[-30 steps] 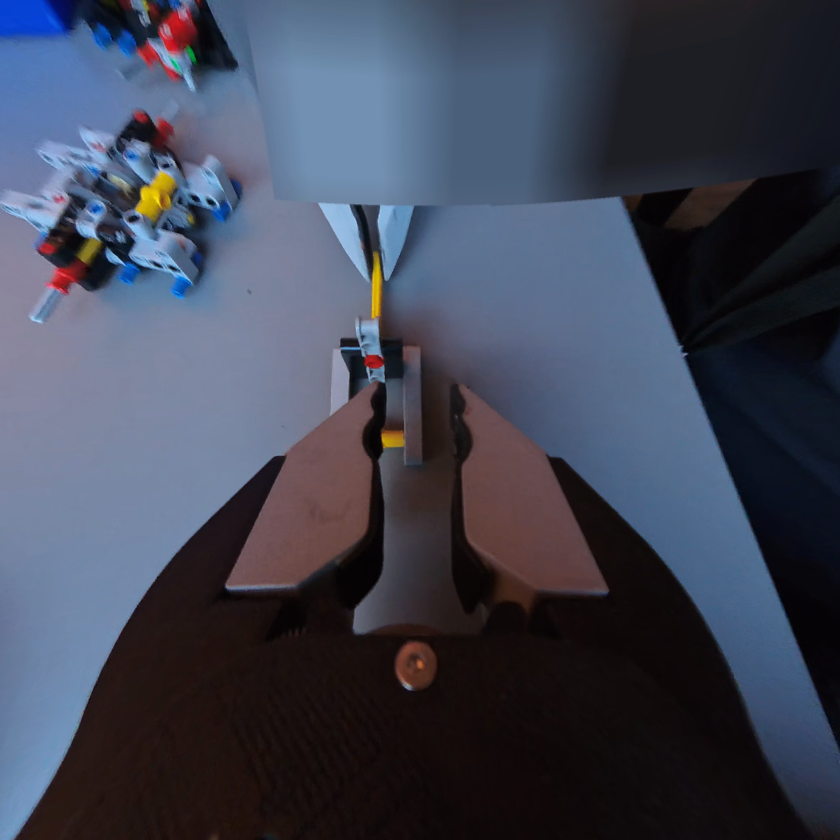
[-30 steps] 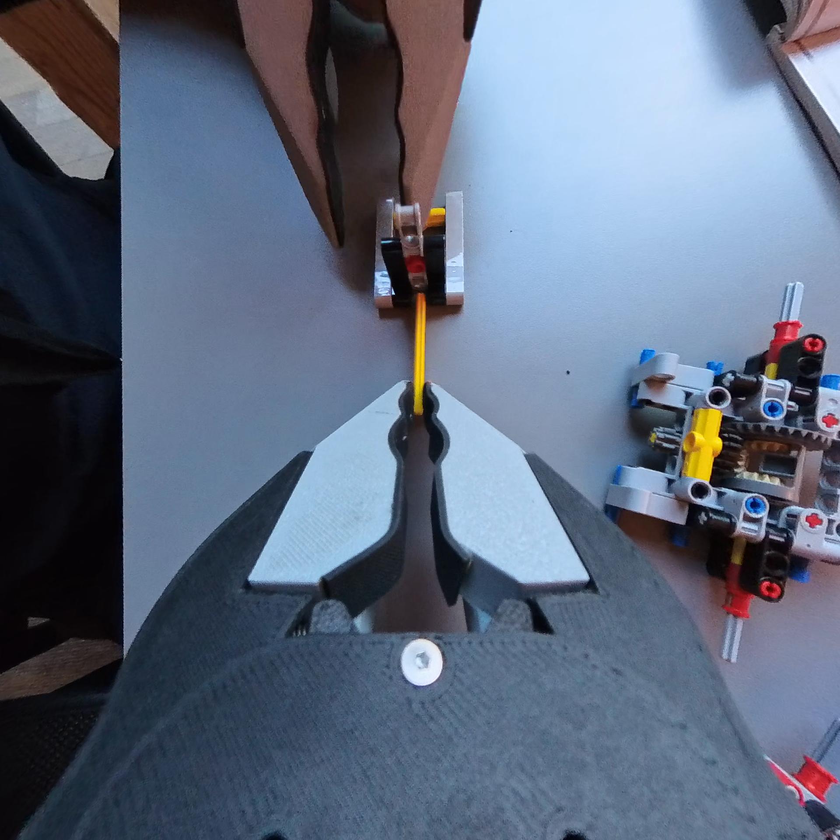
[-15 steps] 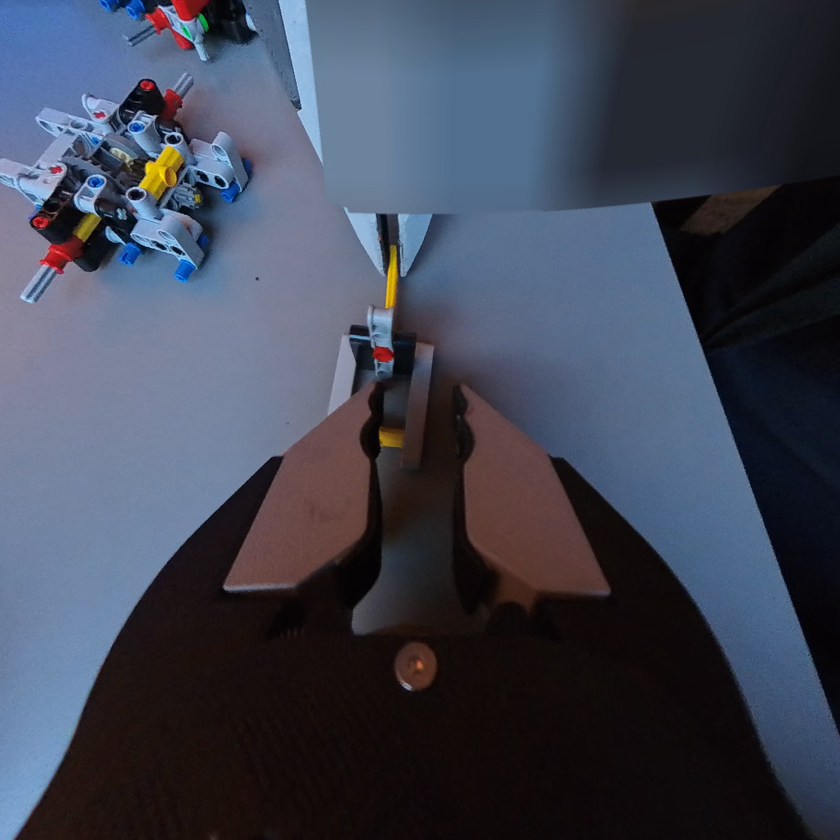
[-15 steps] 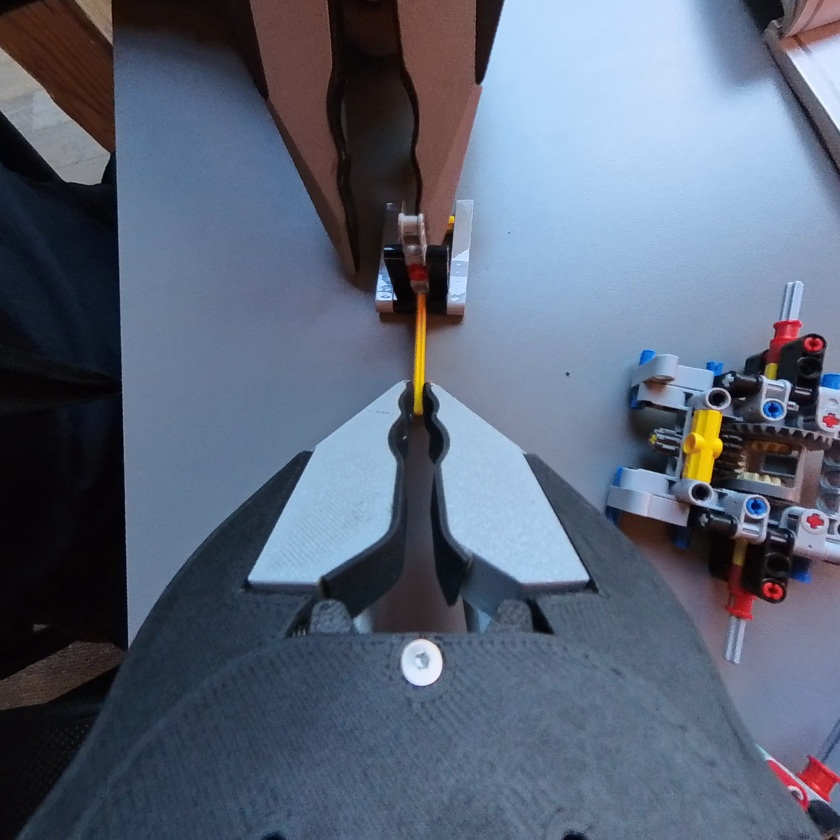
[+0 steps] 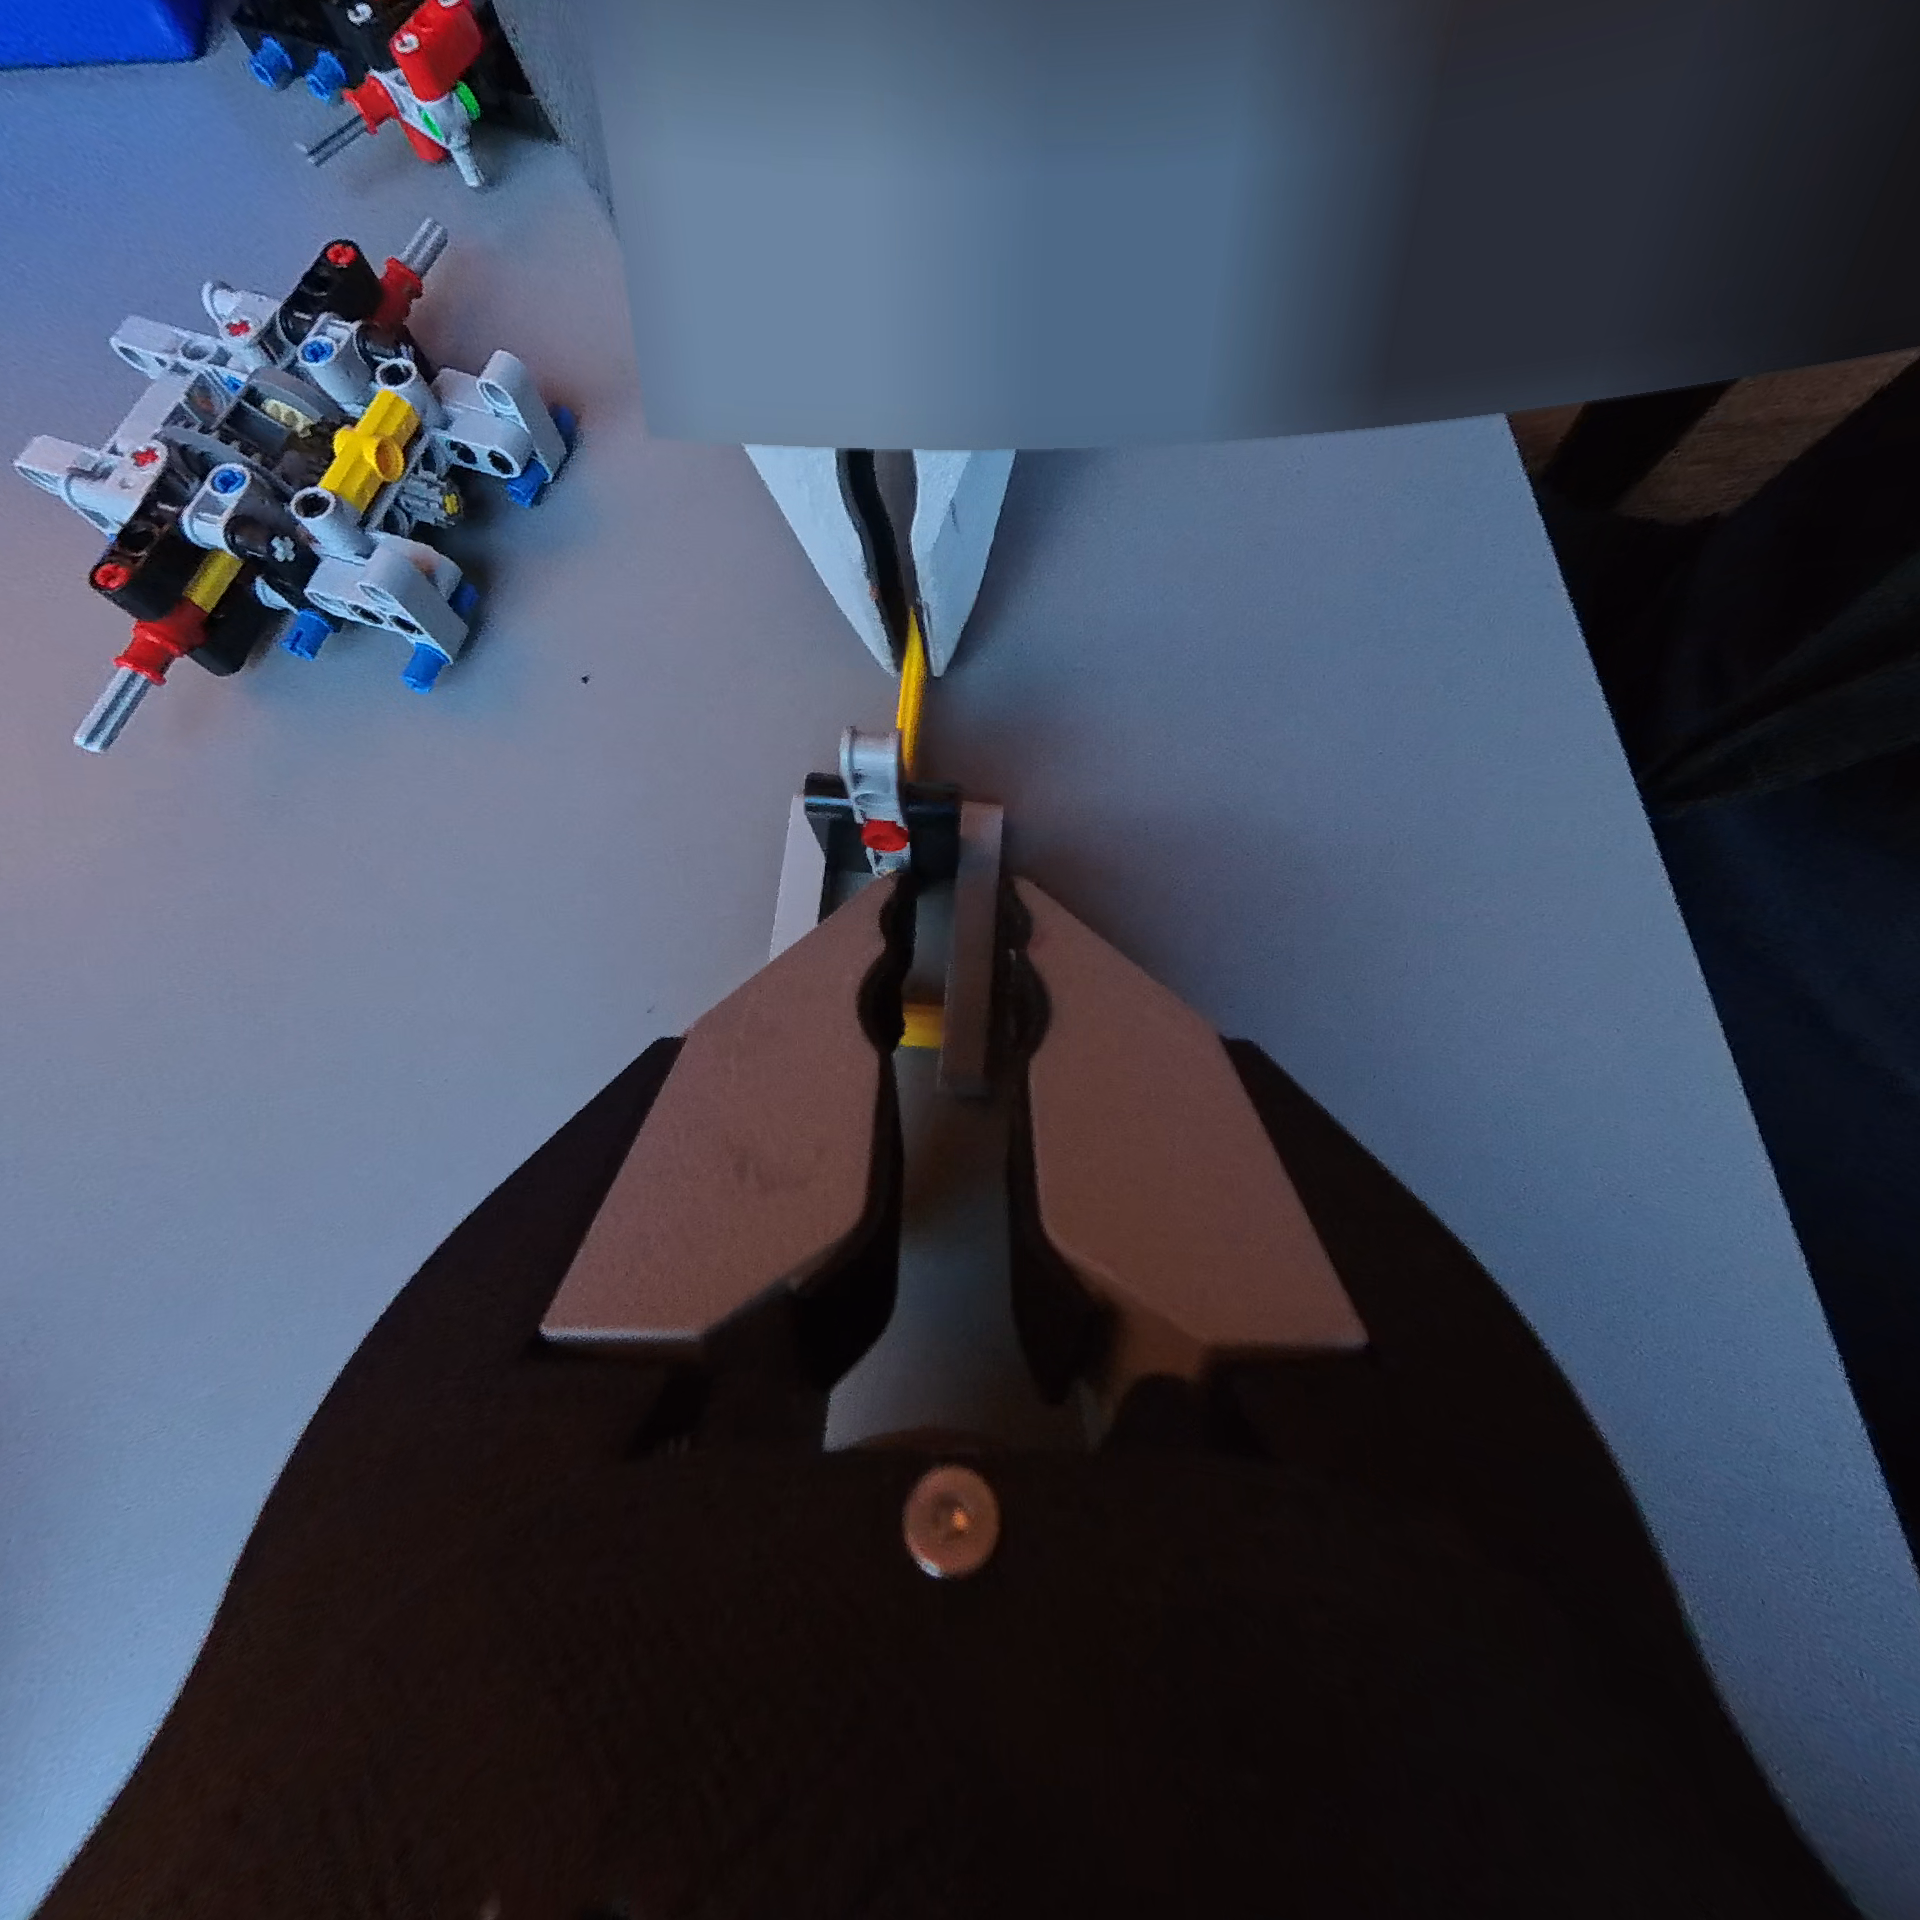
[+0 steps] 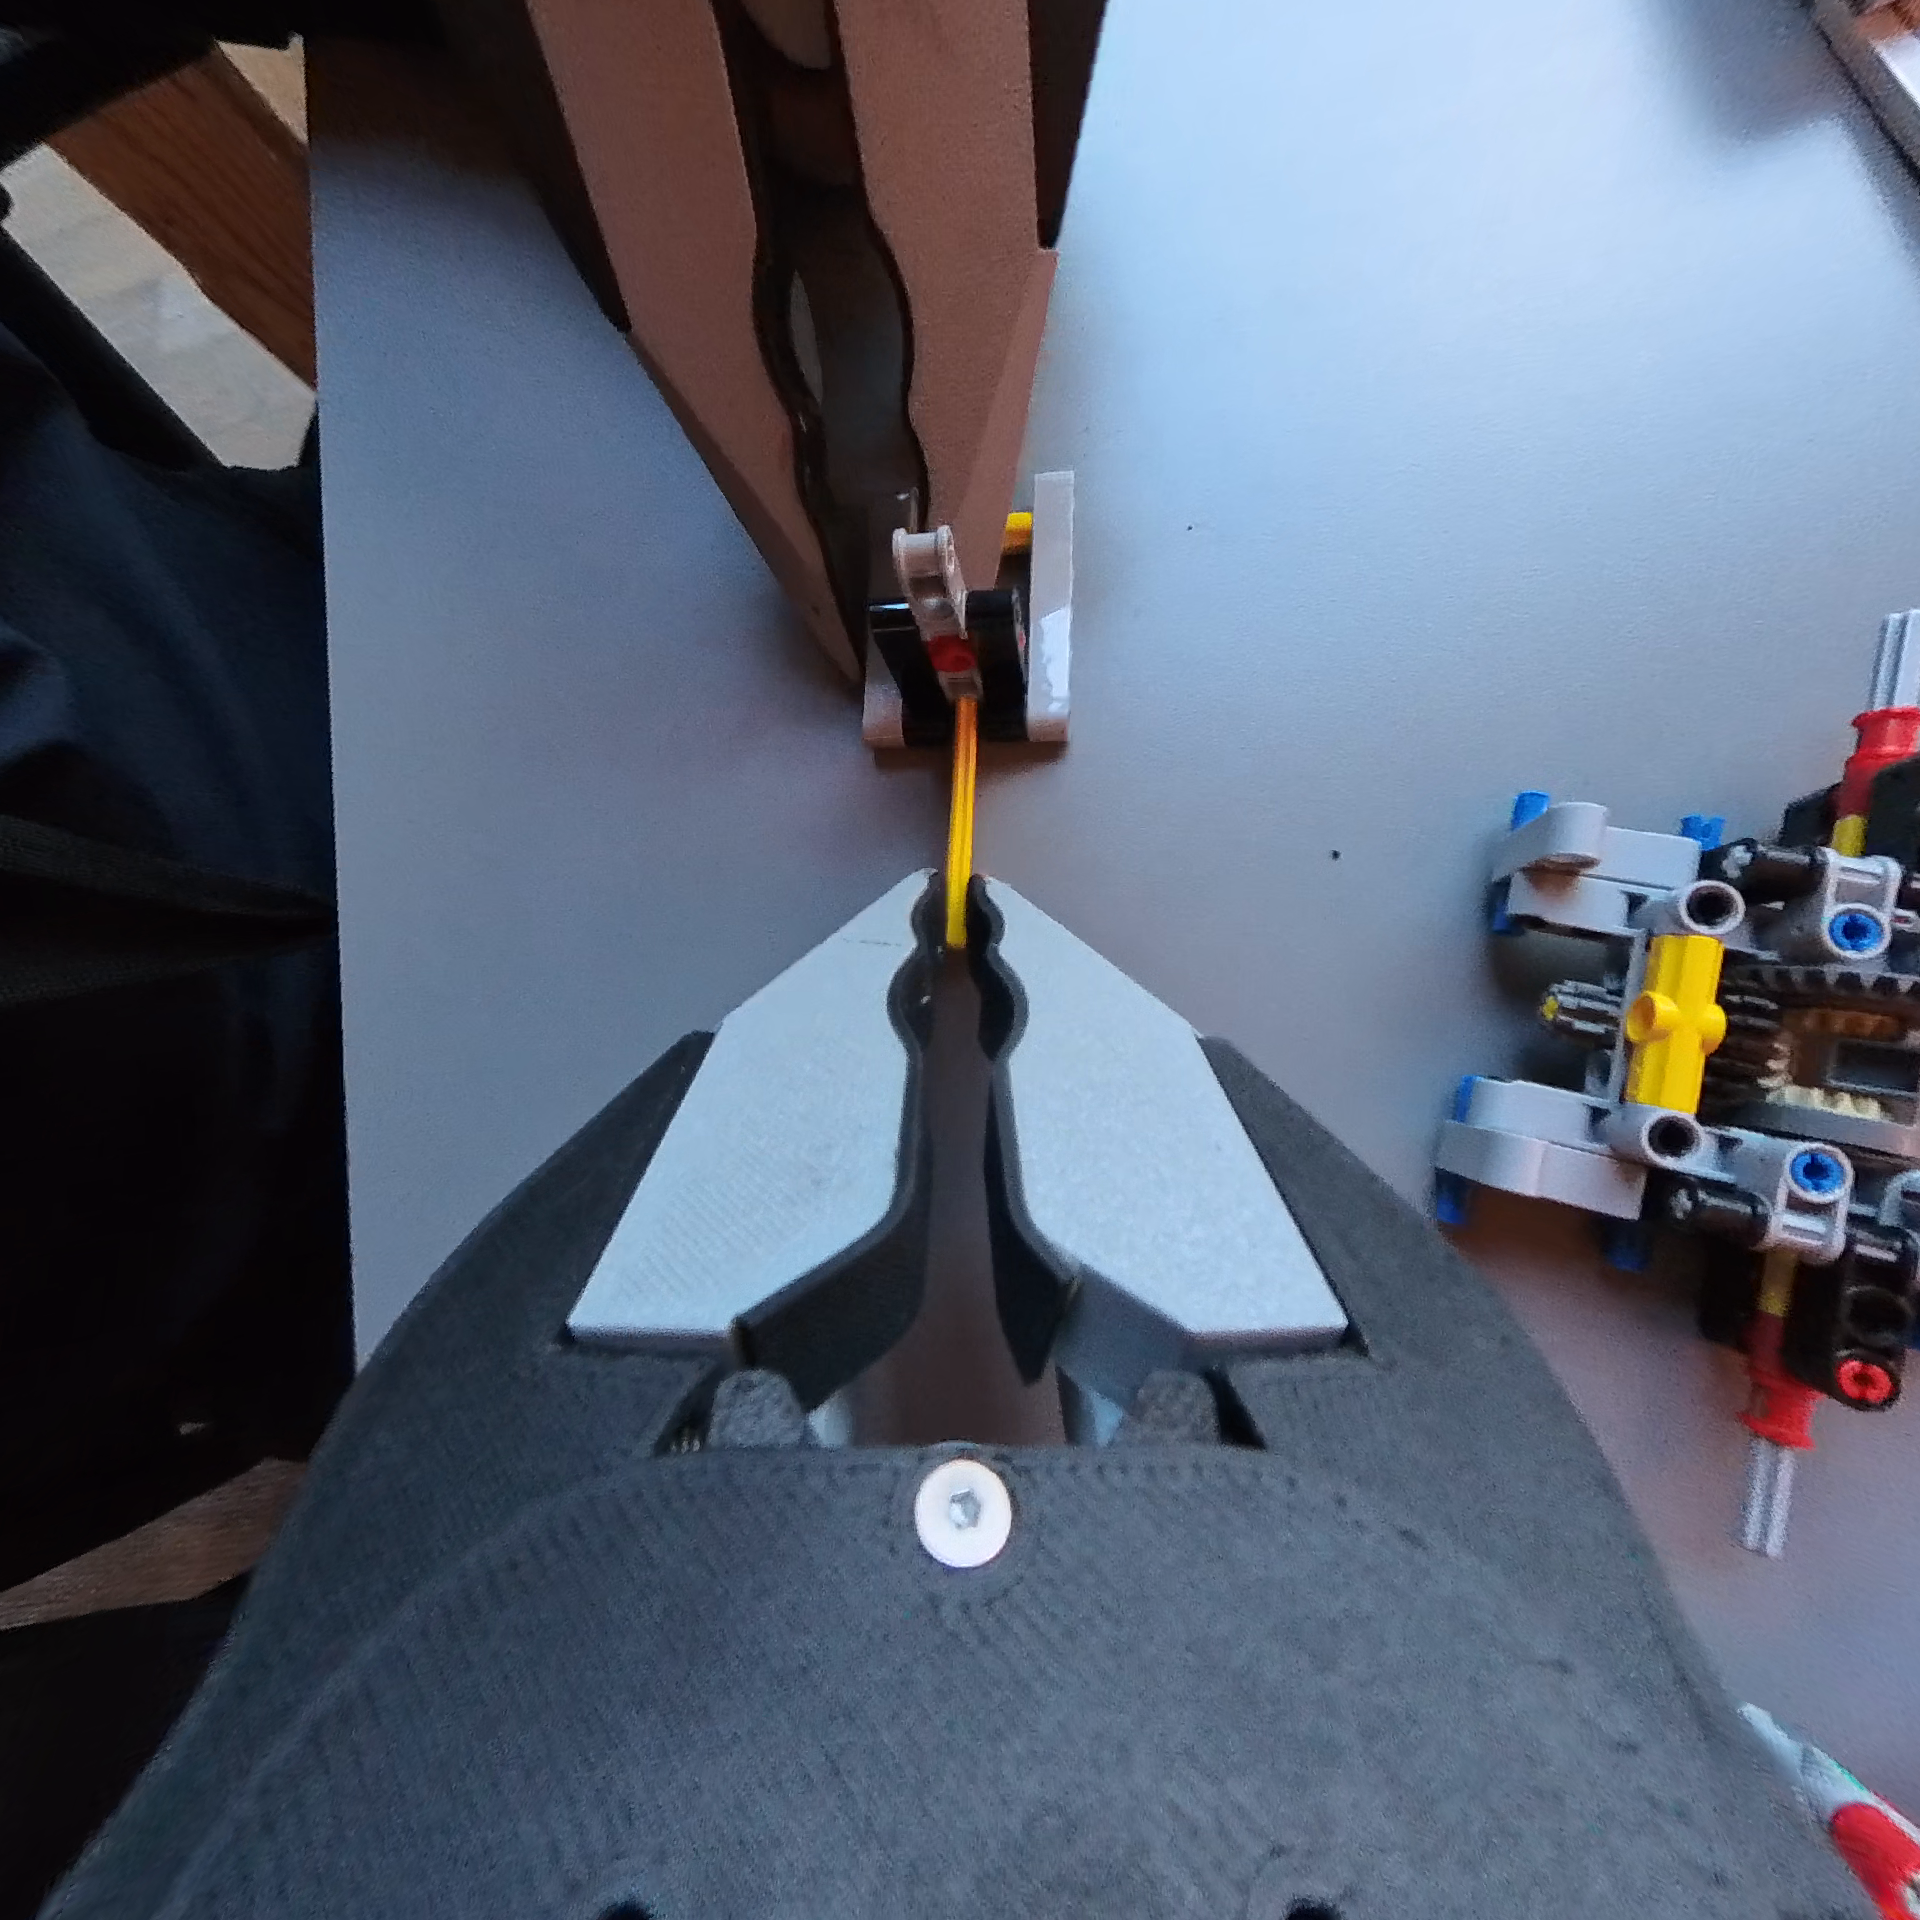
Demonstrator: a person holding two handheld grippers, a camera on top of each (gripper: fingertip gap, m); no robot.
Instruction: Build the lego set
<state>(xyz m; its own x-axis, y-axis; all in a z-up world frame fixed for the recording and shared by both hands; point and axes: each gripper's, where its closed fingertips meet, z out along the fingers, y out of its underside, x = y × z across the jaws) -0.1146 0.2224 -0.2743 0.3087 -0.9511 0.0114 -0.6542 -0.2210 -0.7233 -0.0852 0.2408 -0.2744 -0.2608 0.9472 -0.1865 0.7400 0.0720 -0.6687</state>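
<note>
A small brick assembly (image 5: 883, 821) of two pale side beams, a black crosspiece and a grey connector with a red pin lies on the grey table (image 5: 312, 1039). My left gripper (image 5: 956, 894) is over its near end, shut on the right side beam (image 5: 971, 987), with a yellow pin beside the left pad. My right gripper (image 6: 954, 883) faces it and is shut on a thin yellow rod (image 6: 961, 800). The rod's far end meets the grey connector (image 6: 940, 603). The left gripper's fingers (image 6: 966, 416) straddle one beam in the right wrist view. The right gripper (image 5: 914, 655) also shows in the left wrist view.
A larger brick build (image 5: 291, 488) lies to the left, and shows at the right in the right wrist view (image 6: 1704, 1049). More red and black pieces (image 5: 416, 83) and a blue box (image 5: 94, 31) lie at the far left. The table edge (image 5: 1621, 831) runs close on the right.
My left gripper's jaws have narrowed from wide open onto the assembly's side beam. My right gripper has stayed shut on the yellow rod.
</note>
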